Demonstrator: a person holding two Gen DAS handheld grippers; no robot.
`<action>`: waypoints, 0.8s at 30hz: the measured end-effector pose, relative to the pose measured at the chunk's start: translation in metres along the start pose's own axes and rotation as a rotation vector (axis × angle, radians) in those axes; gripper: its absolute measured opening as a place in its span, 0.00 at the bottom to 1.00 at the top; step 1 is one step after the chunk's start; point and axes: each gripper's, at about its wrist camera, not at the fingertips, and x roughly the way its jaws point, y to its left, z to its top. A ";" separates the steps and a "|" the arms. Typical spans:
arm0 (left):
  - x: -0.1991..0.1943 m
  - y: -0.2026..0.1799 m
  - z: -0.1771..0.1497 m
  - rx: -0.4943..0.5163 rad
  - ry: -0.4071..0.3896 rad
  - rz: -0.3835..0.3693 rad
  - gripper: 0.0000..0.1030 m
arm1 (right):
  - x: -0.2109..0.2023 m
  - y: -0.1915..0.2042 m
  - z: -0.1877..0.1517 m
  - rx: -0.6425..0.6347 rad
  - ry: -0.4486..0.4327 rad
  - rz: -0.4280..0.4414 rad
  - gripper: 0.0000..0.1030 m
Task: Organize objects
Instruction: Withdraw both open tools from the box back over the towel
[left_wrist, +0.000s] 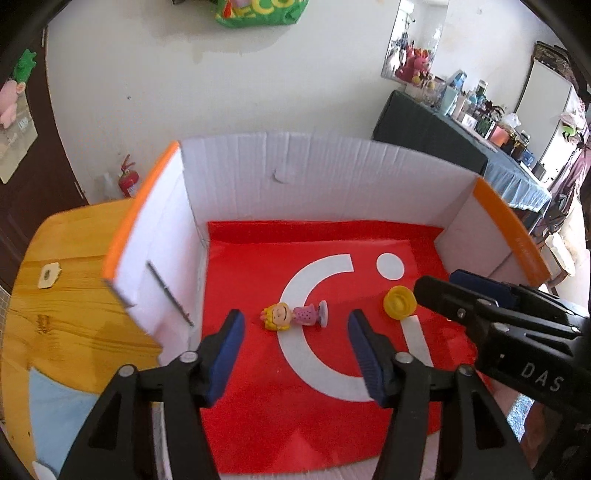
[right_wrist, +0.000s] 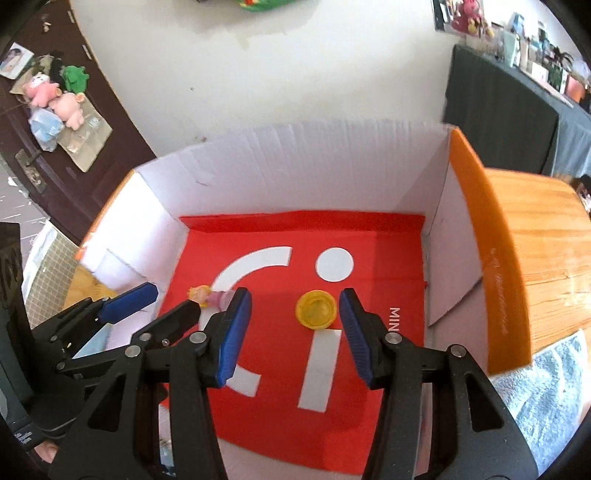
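A lived-in home room: plush toys (right_wrist: 55, 98) hang on a dark wooden door (right_wrist: 66, 155) at far left, a cluttered cloth-covered side table (left_wrist: 480, 147) stands far right, and a fire extinguisher (left_wrist: 128, 180) sits by the white wall.

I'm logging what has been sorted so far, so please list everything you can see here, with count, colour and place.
Figurine: one, yellow hair, pink dress, lying on its side on the box floor.
Cap: one, yellow, round, on the box floor, apart from the figurine.
Box: one, white walls, orange rims, red floor with white markings, on the table.
Table: one, wooden, under the box.
Fire extinguisher: one, red, by the wall.
Plush toys: several, pink and green, hanging on the dark door.
Left gripper: one, black with blue pads, open above the figurine.
Right gripper: one, black with blue pads, open above the cap.
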 end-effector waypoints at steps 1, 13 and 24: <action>-0.003 -0.003 0.001 0.003 -0.011 0.008 0.65 | -0.005 0.002 -0.002 -0.005 -0.010 0.005 0.49; -0.045 0.002 -0.021 0.017 -0.089 0.035 0.69 | -0.041 0.013 -0.023 -0.023 -0.092 0.045 0.58; -0.078 0.001 -0.041 0.014 -0.155 0.066 0.86 | -0.072 0.022 -0.048 -0.052 -0.139 0.058 0.68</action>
